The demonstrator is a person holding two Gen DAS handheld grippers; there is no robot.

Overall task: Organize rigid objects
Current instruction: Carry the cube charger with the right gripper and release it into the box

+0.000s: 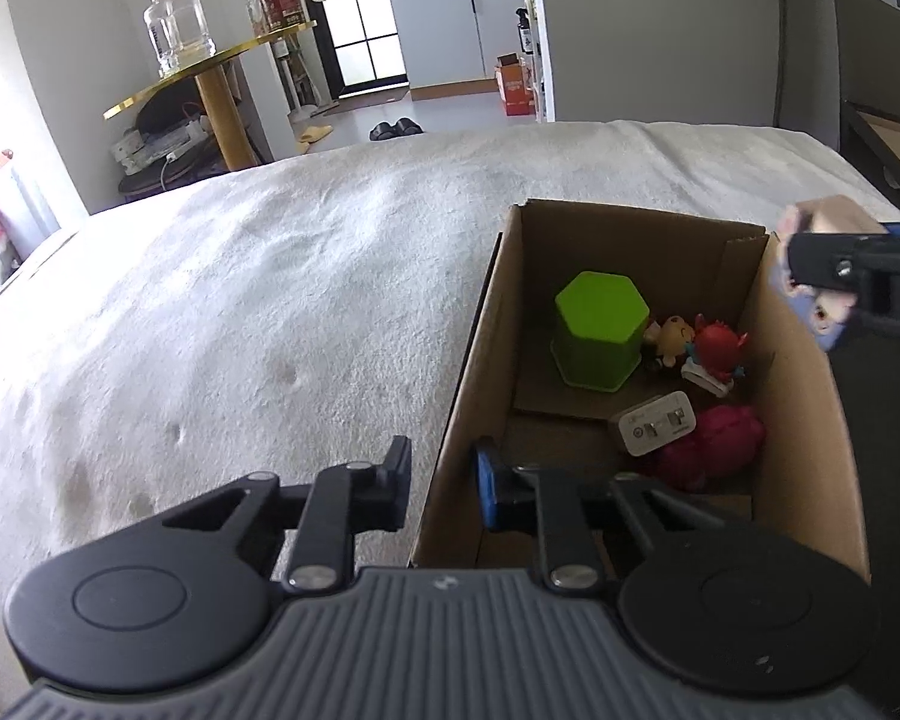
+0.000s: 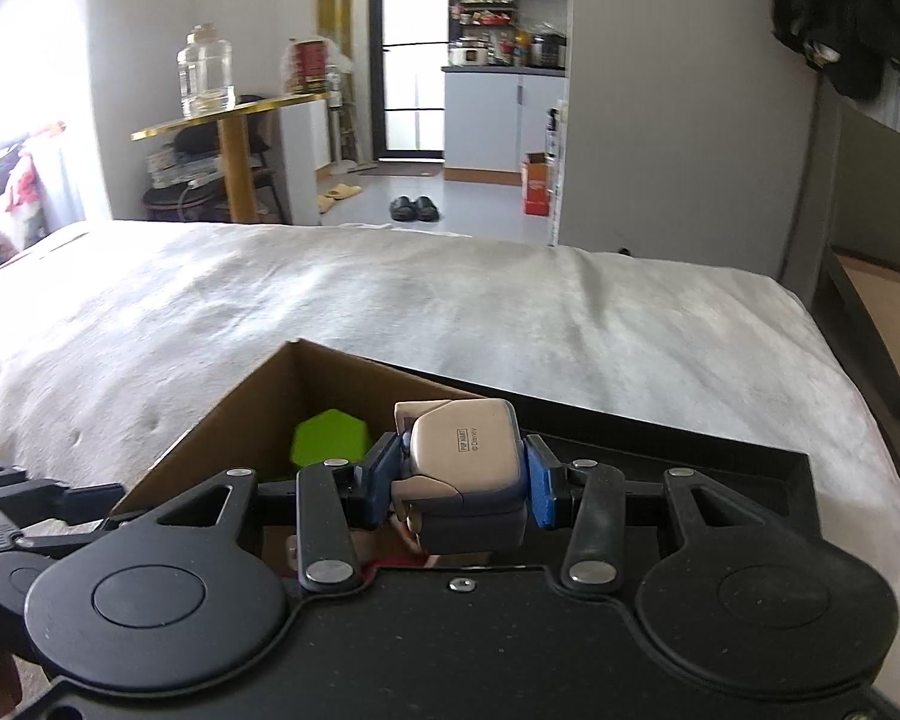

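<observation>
On a white blanket-covered bed [image 1: 270, 300], two hand-held tongs are working at an open brown cardboard box [image 1: 798, 420].

The right tongs [image 2: 459, 480] are pinching a small beige-and-blue toy figure [image 2: 462, 462] above the box, seemingly mid-delivery. The left tongs [image 1: 441, 489], nearly closed, are straddling the box's near wall. Inside are lying a green hexagonal plastic cup [image 1: 597, 330] and small toys. Next: lowering, then releasing.

Open cardboard box [image 1: 474, 360] sits on the white bedspread, flaps up. Inside: green hexagonal cup [image 1: 600, 330] upside down at the far end, yellow figurine [image 1: 669, 339] and red figurine [image 1: 717, 351] just beside it, white charger plug [image 1: 657, 423] lying flat against a magenta toy [image 1: 714, 447]. Beige-and-blue figurine [image 2: 465, 474] is held base-up above the box's right wall.
</observation>
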